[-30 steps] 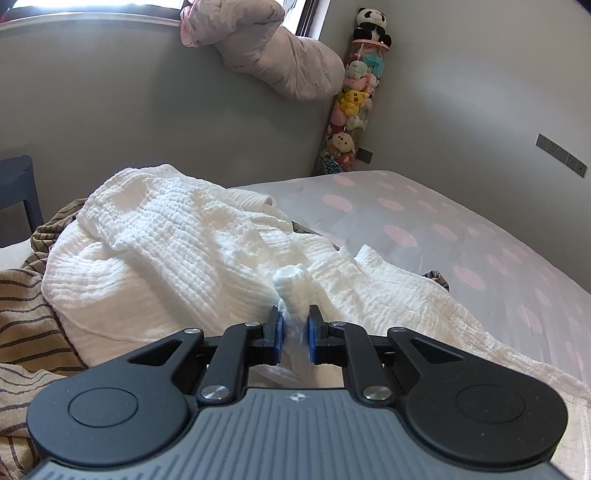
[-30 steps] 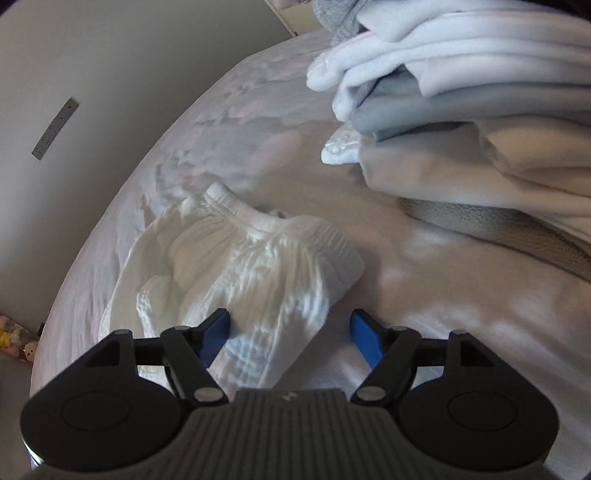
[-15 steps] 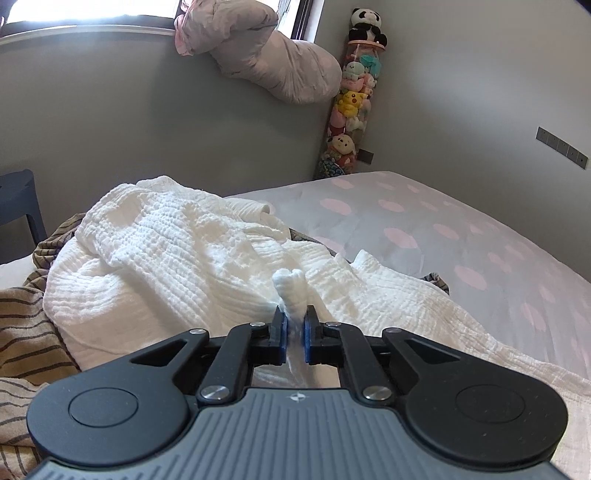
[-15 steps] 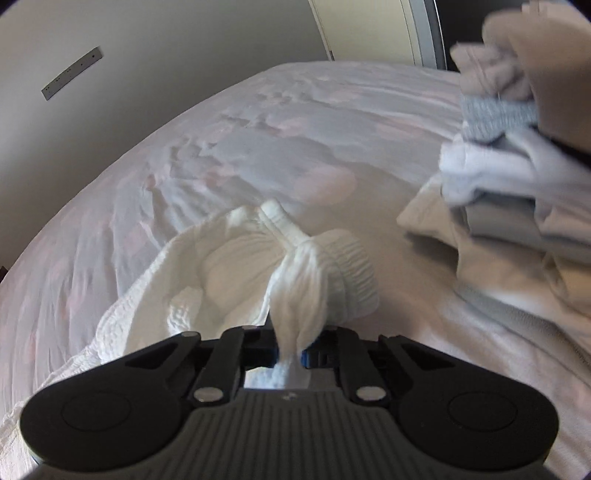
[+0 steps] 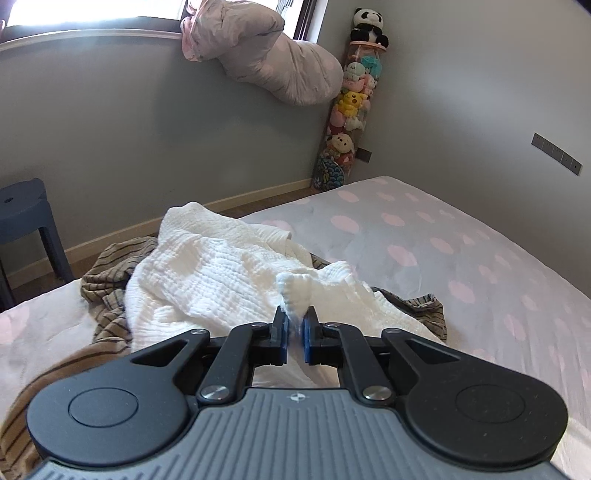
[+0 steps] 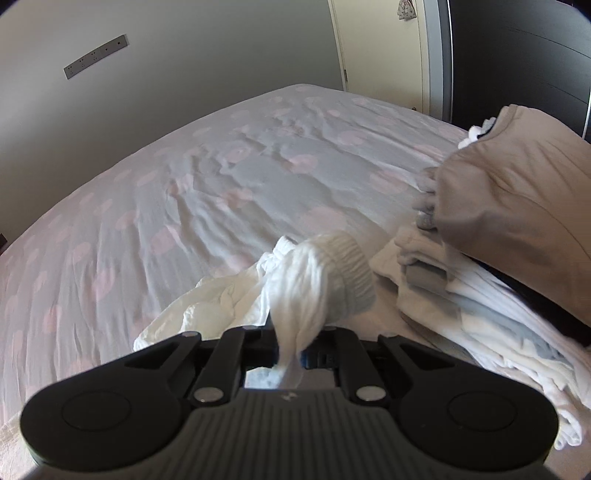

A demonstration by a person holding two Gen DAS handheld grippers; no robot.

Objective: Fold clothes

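White garment (image 5: 229,280) pinched btwn both tools (L (image 5: 294,334) & R (image 6: 291,354)).

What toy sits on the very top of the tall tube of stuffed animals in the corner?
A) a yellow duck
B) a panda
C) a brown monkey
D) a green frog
B: a black-and-white panda sits on top of the tall tube of stuffed animals standing in the corner of the room.
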